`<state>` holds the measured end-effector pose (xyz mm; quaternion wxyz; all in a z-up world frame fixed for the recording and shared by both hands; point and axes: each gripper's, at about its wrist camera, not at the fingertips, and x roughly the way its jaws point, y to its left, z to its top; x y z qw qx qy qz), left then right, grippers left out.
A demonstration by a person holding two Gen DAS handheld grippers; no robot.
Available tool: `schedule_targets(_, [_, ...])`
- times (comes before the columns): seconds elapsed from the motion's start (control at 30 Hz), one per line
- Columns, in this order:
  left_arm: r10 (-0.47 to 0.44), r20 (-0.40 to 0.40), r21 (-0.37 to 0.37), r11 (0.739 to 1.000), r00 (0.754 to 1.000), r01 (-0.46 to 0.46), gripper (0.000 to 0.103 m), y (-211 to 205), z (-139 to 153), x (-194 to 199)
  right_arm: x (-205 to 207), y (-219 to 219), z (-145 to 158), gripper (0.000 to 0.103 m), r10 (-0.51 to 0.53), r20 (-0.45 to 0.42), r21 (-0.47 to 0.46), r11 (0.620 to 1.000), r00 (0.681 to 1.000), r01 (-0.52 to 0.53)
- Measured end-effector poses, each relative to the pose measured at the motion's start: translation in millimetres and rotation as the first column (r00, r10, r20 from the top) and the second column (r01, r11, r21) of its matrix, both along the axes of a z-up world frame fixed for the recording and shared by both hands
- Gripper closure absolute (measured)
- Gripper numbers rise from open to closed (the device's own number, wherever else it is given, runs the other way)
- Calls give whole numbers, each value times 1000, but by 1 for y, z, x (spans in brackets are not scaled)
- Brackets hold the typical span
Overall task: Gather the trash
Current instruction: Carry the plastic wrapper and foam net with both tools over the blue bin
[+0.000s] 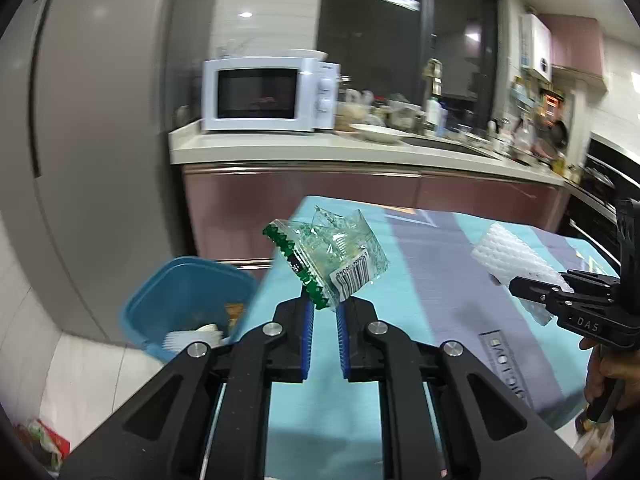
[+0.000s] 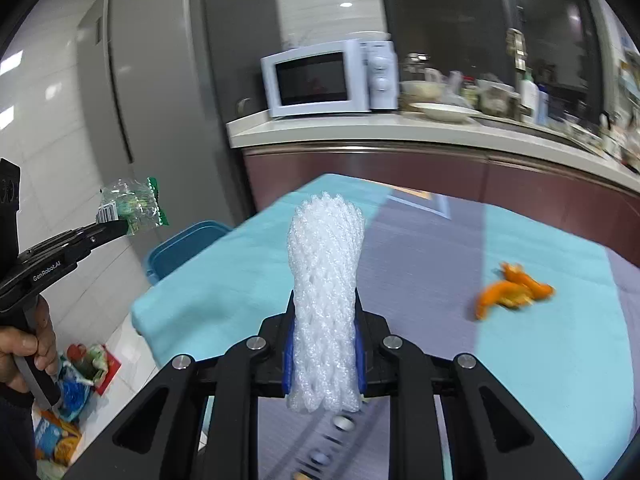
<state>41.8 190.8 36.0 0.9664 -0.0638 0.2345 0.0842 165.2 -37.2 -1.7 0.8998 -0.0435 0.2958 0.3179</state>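
Small kitchen here: a table [image 2: 520,360] with a teal and grey-purple cloth sits in front of a counter [image 1: 320,152] with pinkish cabinet fronts and a white microwave [image 1: 268,96] on top. The rest of the countertop is a blurry jumble of bottles and bowls, can't really tell what's what.

The left gripper [image 1: 325,308] is pinched tight on the edge of a clear plastic wrapper [image 1: 332,256] with a green zigzag trim and a barcode sticker. The wrapper sticks up off the fingertips, in the air above the table's left edge. Just past that edge, down on the floor, is a blue bin [image 1: 184,304] with some white and orange stuff in it, partly hidden by the table and the gripper arm.

The right gripper [image 2: 324,344] is squeezing a white foam net sleeve [image 2: 326,280], which stands up between the blue pads and hides most of them. Its lower end hangs out below the jaws.

An orange peel [image 2: 512,292] lies on the table to the right, smeared by blur. A hand [image 2: 24,348] on the left gripper's handle is cut off at the frame edge, with colourful packets [image 2: 76,380] on the floor tiles below it.
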Motion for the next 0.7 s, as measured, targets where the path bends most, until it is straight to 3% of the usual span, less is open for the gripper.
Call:
schedule_targets(0.27, [143, -15, -17, 990, 990, -143, 92, 71, -12, -31, 7, 75, 9, 83, 155, -1, -31, 987, 988, -155])
schedule_targets(0.47, [246, -49, -19, 969, 968, -247, 92, 132, -25, -42, 16, 147, 13, 83, 285, -17, -58, 957, 958, -285])
schedule_targets(0.7, [274, -133, -15, 960, 953, -278, 92, 179, -53, 2, 43, 238, 3, 83, 371, -82, -82, 922, 925, -377])
